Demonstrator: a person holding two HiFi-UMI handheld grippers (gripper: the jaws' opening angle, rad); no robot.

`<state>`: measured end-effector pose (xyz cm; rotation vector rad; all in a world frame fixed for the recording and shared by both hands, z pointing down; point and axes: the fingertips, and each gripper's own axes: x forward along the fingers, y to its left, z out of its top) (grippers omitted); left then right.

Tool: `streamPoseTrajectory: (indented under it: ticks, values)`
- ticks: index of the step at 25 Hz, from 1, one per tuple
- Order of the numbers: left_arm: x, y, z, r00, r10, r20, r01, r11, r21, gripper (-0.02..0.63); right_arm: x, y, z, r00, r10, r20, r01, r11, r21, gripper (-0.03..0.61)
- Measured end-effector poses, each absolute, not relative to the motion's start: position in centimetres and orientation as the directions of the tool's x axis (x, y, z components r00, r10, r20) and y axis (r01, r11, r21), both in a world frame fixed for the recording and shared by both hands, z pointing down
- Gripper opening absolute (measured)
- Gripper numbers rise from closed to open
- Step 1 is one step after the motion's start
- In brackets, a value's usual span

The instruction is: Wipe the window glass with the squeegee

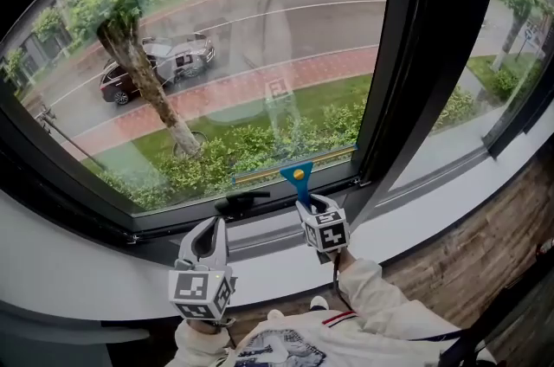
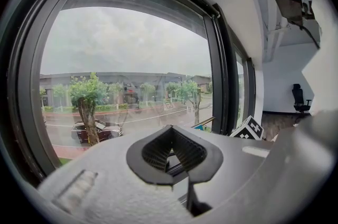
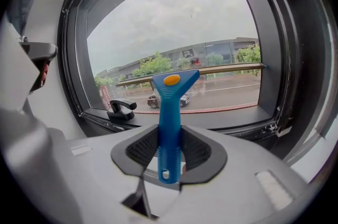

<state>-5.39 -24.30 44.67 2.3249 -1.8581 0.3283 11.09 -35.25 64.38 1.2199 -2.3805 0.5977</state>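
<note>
Blue squeegee, one, in right gripper

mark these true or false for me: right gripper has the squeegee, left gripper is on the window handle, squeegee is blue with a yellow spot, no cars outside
1. The right gripper holds the squeegee by its handle. True.
2. The left gripper grips the window handle. False: nothing is between its jaws, and the black handle sits on the lower frame, apart from it.
3. The squeegee is blue with a yellow spot near its head. True.
4. No cars are outside. False: a dark car stands on the road behind the tree.
</note>
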Motion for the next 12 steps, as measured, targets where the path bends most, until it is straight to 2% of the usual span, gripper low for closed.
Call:
streamPoseTrajectory:
  ticks: [12]
  values:
    - [-4.9,-24.7,44.9,0.189,-0.945,0.266,-0.979,-0.202,-0.023,0.0,11.6,-34.7,68.1,-0.526,-0.618,0.585,-0.829,0.527,-0.188,0.133]
